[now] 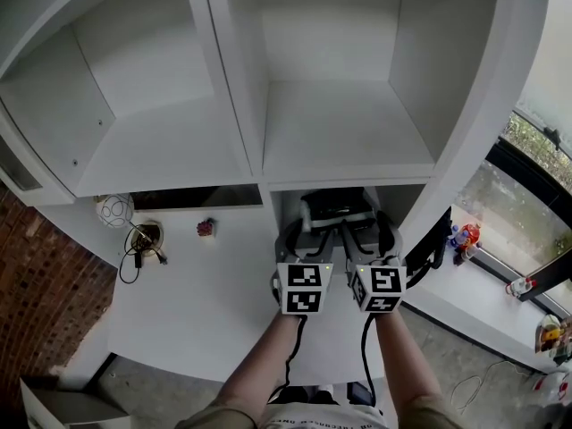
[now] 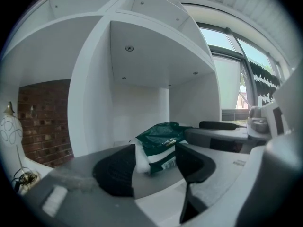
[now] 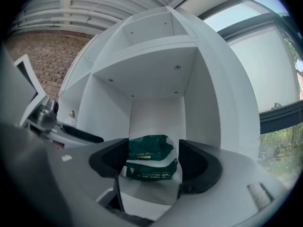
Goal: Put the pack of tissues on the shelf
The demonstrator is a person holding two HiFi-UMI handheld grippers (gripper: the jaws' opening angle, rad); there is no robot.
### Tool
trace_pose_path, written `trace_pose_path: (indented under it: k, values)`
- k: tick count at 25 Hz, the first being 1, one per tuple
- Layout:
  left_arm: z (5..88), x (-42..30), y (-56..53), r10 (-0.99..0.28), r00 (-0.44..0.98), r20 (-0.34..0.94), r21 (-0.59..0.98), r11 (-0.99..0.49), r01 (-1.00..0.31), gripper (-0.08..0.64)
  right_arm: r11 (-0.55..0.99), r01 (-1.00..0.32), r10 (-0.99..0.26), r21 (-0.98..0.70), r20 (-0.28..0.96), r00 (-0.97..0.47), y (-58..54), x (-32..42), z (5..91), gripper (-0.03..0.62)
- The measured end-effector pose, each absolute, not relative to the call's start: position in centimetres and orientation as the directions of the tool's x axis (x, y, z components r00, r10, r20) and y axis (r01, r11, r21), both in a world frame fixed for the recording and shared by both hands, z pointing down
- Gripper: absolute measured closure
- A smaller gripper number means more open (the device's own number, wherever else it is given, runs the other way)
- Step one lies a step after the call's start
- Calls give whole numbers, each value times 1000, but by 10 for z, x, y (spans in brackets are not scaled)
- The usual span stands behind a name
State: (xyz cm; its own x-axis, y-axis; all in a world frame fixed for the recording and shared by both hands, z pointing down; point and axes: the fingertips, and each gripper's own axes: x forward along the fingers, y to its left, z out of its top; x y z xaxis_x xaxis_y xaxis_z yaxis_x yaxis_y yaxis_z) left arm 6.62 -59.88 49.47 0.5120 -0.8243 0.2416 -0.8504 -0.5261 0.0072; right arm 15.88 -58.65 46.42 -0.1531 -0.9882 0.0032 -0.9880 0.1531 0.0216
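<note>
Right gripper view, right gripper wide open, tissue pack unheld

The pack of tissues is a soft packet in dark green and white wrap with small print on its front, its top crumpled. It sits low in the middle of the right gripper view and at lower centre of the left gripper view, resting on the floor of an open compartment. The shelf is a plain white unit of square bays filling the upper head view.
</note>
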Motion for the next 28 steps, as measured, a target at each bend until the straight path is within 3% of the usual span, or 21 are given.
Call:
trace_pose_path:
  k: [17, 24, 28]
  values:
    - [477, 46, -543, -821, 541, 183, 53, -541, -839, 285, 138, -990, -990, 2, -16, -138, -520, 153, 454, 293]
    - [473, 40, -504, -816, 557, 153, 64, -554, -830, 298, 130, -992, -992, 2, -6, -130, -477, 146, 460, 400]
    - [469, 34, -483, -822, 555, 129, 65, -551, -832, 346, 122, -993, -992, 3, -20, -122, -456, 144, 457, 473]
